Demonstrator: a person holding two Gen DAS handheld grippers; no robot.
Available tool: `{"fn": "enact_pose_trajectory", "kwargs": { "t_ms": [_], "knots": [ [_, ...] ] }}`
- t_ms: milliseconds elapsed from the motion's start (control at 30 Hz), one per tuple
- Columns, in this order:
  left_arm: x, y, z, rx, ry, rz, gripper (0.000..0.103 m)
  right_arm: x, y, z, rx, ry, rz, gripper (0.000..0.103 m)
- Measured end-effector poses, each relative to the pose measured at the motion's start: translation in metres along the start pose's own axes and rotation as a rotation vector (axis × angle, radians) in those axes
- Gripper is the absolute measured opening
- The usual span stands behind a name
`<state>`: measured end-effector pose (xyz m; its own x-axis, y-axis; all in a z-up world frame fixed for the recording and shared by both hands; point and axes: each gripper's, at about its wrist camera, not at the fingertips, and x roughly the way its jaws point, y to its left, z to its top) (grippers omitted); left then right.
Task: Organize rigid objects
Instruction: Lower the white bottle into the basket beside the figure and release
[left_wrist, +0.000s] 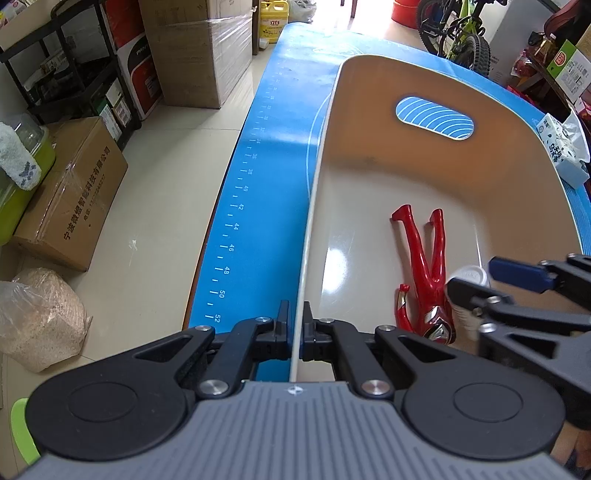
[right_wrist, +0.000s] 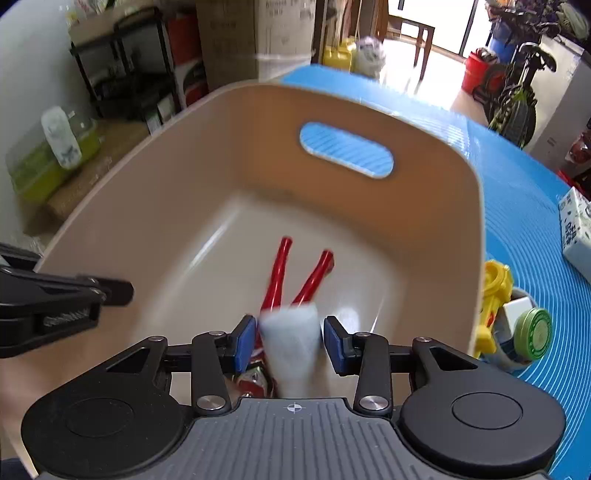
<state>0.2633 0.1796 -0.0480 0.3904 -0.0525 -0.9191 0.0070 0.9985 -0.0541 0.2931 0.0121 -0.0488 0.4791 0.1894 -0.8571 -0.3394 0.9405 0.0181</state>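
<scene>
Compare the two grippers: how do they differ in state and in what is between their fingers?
The left gripper is shut on the bin's thin side rim; the right gripper is open, its pads clear of the white cup between them. The left one sits at the bin's edge; the right one reaches inside, above the red figure. Both are black and point down.

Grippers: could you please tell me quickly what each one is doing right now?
Left gripper: shut on the bin rim.
Right gripper: open, white cup loose between its jaws.
</scene>
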Motion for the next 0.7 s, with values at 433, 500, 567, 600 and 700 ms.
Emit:
{"fn": "enact_pose_trajectory", "kwargs": {
  "t_ms": [433, 500, 567, 600, 700],
  "knots": [
    [0.000, 0.001, 0.000, -0.002, 0.001, -0.001, 0.005, -0.085, -0.063, -0.007, 0.068, -0.230, -0.014, 0.052],
    [0.000, 0.001, 0.000, -0.003, 0.001, -0.001, 0.005, -0.094, -0.079, -0.013, 0.091, -0.245, -0.037, 0.052],
    [0.000, 0.001, 0.000, -0.004, 0.001, -0.003, 0.005, -0.098, -0.095, -0.021, 0.107, -0.247, -0.066, 0.052],
    [0.000, 0.001, -0.001, -0.006, 0.002, -0.003, 0.005, -0.097, -0.101, -0.024, 0.118, -0.242, -0.080, 0.052],
    [0.000, 0.000, -0.002, -0.006, 0.002, -0.003, 0.005, -0.087, -0.121, -0.037, 0.161, -0.204, -0.109, 0.052]
  ]
}}
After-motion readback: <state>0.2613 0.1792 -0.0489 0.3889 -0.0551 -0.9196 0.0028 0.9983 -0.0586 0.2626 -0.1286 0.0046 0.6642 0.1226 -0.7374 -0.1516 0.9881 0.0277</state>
